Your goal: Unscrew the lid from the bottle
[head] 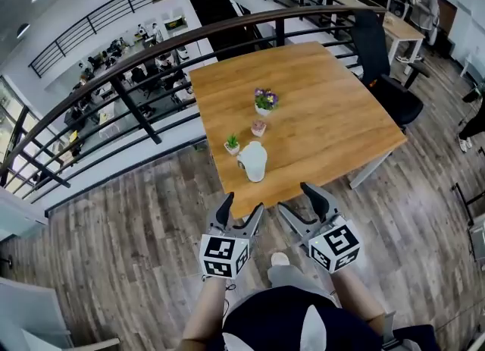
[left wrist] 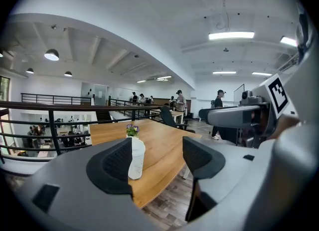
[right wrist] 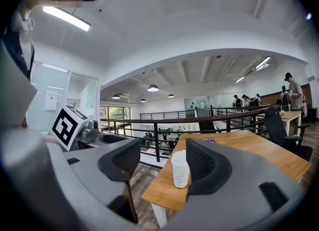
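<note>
A white bottle point(head: 253, 161) with a white lid stands upright near the front corner of the wooden table point(head: 326, 122). Both grippers hang in the air short of the table's edge, over the wood floor, and point at the bottle. My left gripper point(head: 242, 205) is open with nothing between its jaws. In the left gripper view the bottle point(left wrist: 135, 157) shows beyond the left gripper point(left wrist: 157, 157), by its left jaw. My right gripper point(head: 297, 199) is also open and empty. In the right gripper view the bottle point(right wrist: 180, 169) stands beyond the right gripper point(right wrist: 162, 167).
Behind the bottle on the table are a small green plant point(head: 232, 144), a pink pot point(head: 258, 127) and a pot of purple flowers point(head: 266, 100). A black office chair point(head: 383, 69) stands at the table's right. A dark railing point(head: 151, 54) runs along its far left side.
</note>
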